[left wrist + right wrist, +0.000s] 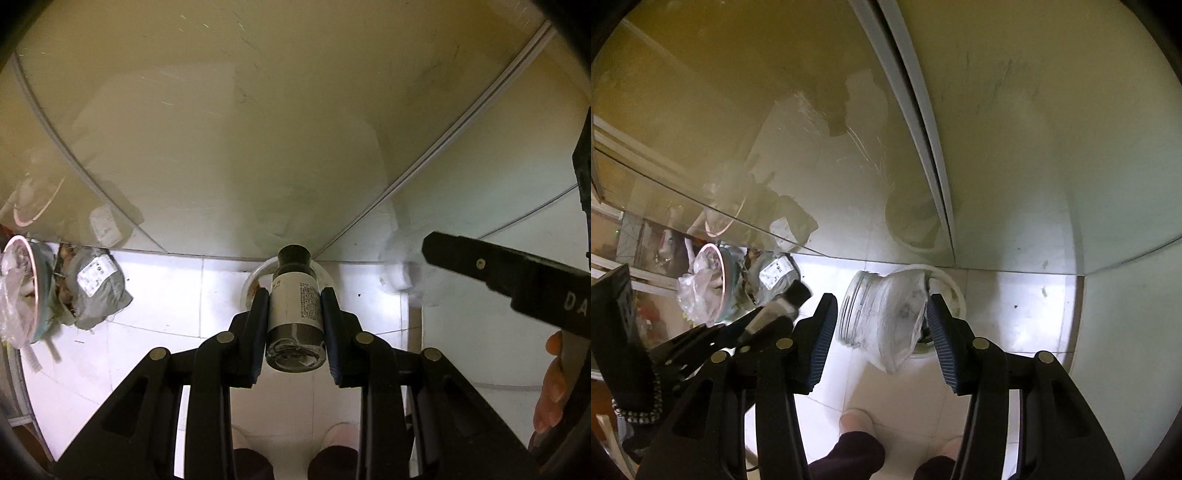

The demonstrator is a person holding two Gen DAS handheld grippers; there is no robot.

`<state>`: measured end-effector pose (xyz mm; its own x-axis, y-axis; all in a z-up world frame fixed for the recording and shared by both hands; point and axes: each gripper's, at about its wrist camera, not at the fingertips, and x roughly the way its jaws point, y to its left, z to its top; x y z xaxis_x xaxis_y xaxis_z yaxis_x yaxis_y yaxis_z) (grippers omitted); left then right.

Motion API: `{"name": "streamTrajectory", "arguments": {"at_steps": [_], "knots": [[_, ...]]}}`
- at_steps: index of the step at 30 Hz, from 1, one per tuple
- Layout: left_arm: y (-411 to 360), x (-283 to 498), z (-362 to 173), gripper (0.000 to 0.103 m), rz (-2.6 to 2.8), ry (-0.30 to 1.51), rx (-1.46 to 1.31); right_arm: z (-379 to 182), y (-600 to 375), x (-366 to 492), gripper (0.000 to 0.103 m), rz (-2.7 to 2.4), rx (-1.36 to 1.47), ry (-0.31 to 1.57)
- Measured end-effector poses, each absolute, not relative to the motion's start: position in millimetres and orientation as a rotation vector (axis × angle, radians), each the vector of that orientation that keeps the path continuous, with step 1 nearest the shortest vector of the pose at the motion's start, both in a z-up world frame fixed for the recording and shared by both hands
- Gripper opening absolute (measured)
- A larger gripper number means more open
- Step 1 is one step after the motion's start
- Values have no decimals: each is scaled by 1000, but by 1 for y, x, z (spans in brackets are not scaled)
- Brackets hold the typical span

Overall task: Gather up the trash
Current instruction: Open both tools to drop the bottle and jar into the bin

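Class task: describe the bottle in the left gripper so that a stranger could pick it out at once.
Start where the pale tiled floor meets the glossy cabinet doors. In front, the left gripper clamps a small dark glass bottle. Its white printed label and black cap set it apart from the clear crumpled plastic container nearby.

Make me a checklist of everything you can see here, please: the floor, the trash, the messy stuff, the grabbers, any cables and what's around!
Surface: white tiled floor.
Job's things: small dark bottle with a white label; clear plastic jar, blurred.
Clutter: grey wrapped parcel on the floor beside a bowl with a plastic bag; a white ring-shaped thing lies behind the bottle, unclear what.
Grippers: left gripper shut on the bottle; right gripper open, jaws either side of the jar.
Cables: nothing seen.
Surroundings: glossy yellowish cabinet doors; the person's feet below.
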<state>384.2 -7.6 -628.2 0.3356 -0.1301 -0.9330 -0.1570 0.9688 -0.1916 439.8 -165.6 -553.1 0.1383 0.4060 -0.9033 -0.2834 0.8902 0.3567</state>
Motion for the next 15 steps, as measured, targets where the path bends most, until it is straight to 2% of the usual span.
{"name": "streamTrajectory", "arguments": {"at_steps": [2, 7, 8, 10, 15], "knots": [[-8, 386, -634, 27, 9, 1235, -268, -552, -170, 442, 55, 501, 118, 1346], [-15, 398, -648, 27, -14, 1249, -304, -545, -179, 446, 57, 489, 98, 1325], [-18, 400, -650, 30, -17, 1249, -299, -542, -183, 445, 57, 483, 103, 1320], [-23, 405, -651, 47, -11, 1262, -280, -540, -187, 445, 57, 475, 113, 1314], [-30, 405, -637, 48, -2, 1268, -265, -524, -195, 442, 57, 463, 113, 1292]]}}
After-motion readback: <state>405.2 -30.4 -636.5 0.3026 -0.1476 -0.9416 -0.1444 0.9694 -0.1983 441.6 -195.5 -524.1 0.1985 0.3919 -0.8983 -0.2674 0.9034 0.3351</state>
